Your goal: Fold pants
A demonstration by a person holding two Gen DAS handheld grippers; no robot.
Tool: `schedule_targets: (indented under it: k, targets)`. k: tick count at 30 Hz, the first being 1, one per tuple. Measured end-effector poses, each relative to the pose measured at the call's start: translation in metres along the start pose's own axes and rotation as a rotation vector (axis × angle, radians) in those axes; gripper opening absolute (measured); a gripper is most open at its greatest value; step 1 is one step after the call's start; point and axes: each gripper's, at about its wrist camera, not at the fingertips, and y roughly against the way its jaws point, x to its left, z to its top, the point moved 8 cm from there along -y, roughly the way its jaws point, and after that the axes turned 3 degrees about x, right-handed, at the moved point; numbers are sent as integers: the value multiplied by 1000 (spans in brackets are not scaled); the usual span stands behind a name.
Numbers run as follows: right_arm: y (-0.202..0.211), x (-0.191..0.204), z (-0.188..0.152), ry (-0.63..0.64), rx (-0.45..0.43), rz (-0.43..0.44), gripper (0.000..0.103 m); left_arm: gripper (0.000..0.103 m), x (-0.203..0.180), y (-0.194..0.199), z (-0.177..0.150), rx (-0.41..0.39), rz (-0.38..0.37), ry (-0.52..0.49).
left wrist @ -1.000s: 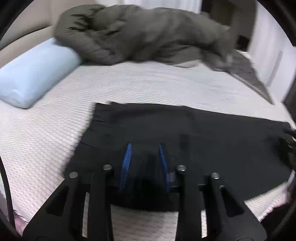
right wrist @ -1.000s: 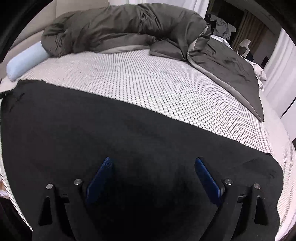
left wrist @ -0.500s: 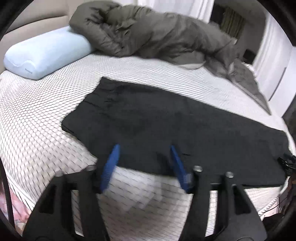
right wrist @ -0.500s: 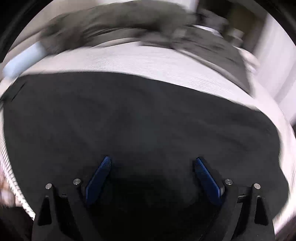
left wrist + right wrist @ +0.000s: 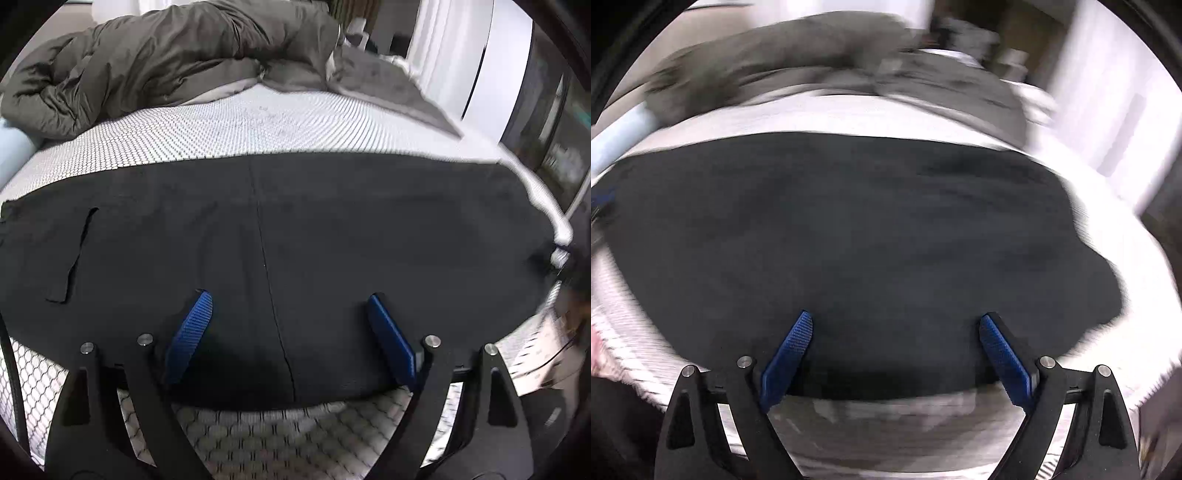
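The black pants (image 5: 295,229) lie flat on the white patterned mattress (image 5: 258,122), spread left to right, with a seam down the middle and a pocket slit at the left. My left gripper (image 5: 288,299) is open and empty, its blue pads over the near edge of the pants. The right wrist view is blurred by motion; the pants (image 5: 849,240) fill its middle there. My right gripper (image 5: 895,321) is open and empty above the near edge of the fabric.
A rumpled dark grey duvet (image 5: 166,59) lies along the far side of the bed. A light blue pillow (image 5: 11,147) sits at the far left. White curtains and dark furniture (image 5: 546,110) stand beyond the bed's right side. The mattress edge runs just below both grippers.
My left gripper opened wide, let go of the pants and swung right along them. My right gripper stayed open and pulled back towards the near edge, still moving.
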Motion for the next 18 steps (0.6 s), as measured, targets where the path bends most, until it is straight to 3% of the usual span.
schedule_targets:
  k: [4, 8, 9, 11, 14, 18]
  targets:
    - [-13, -82, -7, -136, 15, -131, 92, 91, -2, -4, -7, -6, -3, -2]
    - [-2, -101, -8, -174, 3, -67, 92, 91, 3, 0, -2, 5, 11, 35]
    - [3, -109, -12, -239, -8, -30, 92, 91, 5, -1, 8, -1, -10, 52]
    - [8, -119, -23, -400, -16, 146, 92, 91, -4, 7, 21, -24, -65, 77]
    - [8, -125, -30, -531, -35, 330, 91, 91, -32, 11, 37, -31, -114, 42]
    - [-4, -123, -24, -622, -55, 468, 91, 91, -96, 8, 46, -19, -177, -73]
